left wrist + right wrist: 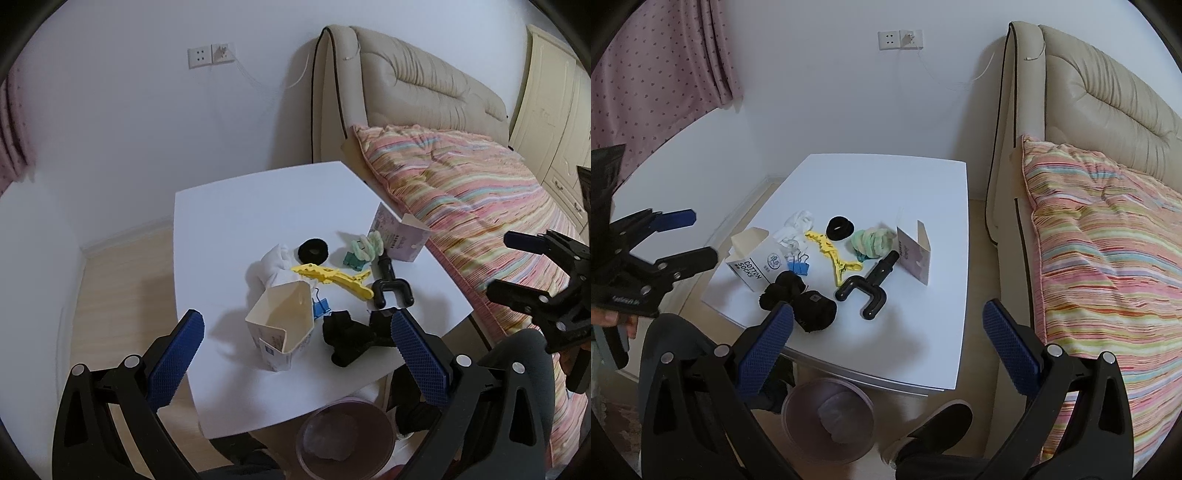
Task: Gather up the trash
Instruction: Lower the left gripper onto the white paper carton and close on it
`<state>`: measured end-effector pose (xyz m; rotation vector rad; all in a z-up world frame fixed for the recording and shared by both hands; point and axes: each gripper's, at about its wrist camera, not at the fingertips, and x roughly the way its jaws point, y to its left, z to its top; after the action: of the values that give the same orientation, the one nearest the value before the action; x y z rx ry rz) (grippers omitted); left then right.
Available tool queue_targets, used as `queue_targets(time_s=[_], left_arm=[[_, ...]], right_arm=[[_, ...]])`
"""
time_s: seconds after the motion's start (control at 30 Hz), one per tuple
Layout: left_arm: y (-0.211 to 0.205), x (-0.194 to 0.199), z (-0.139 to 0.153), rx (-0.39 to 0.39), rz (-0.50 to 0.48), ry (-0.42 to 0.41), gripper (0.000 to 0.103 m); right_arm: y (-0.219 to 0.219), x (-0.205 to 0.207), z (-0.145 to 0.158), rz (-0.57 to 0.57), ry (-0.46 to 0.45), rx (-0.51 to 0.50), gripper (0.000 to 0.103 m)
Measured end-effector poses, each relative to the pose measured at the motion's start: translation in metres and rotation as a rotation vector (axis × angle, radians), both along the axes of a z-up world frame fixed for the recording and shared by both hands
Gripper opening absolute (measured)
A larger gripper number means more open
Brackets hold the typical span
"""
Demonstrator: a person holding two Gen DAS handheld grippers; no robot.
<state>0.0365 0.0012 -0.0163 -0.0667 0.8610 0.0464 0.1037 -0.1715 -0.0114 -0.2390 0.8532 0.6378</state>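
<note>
So the trash is mostly packaging; an opened sock box (750, 259) lies on its side at the worktop's left edge, flap gaping, "COTTON SOCKS" printed on it; a crumpled white wrapper (795, 229) sits just behind it; a folded purple card (913, 254) stands upright over on the right side; the bin (827, 419) is a translucent purplish tub on the floor by the near edge, something pale wadded inside.
</note>
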Motion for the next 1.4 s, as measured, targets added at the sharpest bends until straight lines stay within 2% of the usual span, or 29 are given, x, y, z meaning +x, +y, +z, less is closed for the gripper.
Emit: queue_targets(time_s=[0.37,0.63,0.83,0.9,0.93,1.1,1.4], left_arm=[[0.016,0.035,-0.032,-0.018,0.002,0.140,0.097],[0.023,0.046,-0.046,-0.036,0.007,0.190,0.097],[0.025,0.047,-0.053,-0.044,0.005,0.209,0.069],[0.025,0.047,-0.053,-0.044,0.004,0.207,0.050],[0.026,0.046,-0.053,-0.043,0.005,0.207,0.048],[0.028,0.043,-0.050,-0.043,0.002,0.192,0.038],[0.031,0.028,-0.036,-0.048,0.017,0.135,0.038]], right_arm=[[-0.003,-0.001,-0.004,0.005,0.022,-0.002,0.100],[-0.003,0.000,-0.004,0.004,0.031,-0.002,0.100],[-0.002,0.000,-0.005,0.005,0.038,-0.001,0.100],[-0.001,0.001,-0.006,0.009,0.041,-0.002,0.100],[0.000,0.001,-0.007,0.010,0.041,-0.002,0.100],[0.003,0.003,-0.008,0.014,0.043,-0.002,0.100],[0.004,0.011,-0.008,0.010,0.039,-0.008,0.100]])
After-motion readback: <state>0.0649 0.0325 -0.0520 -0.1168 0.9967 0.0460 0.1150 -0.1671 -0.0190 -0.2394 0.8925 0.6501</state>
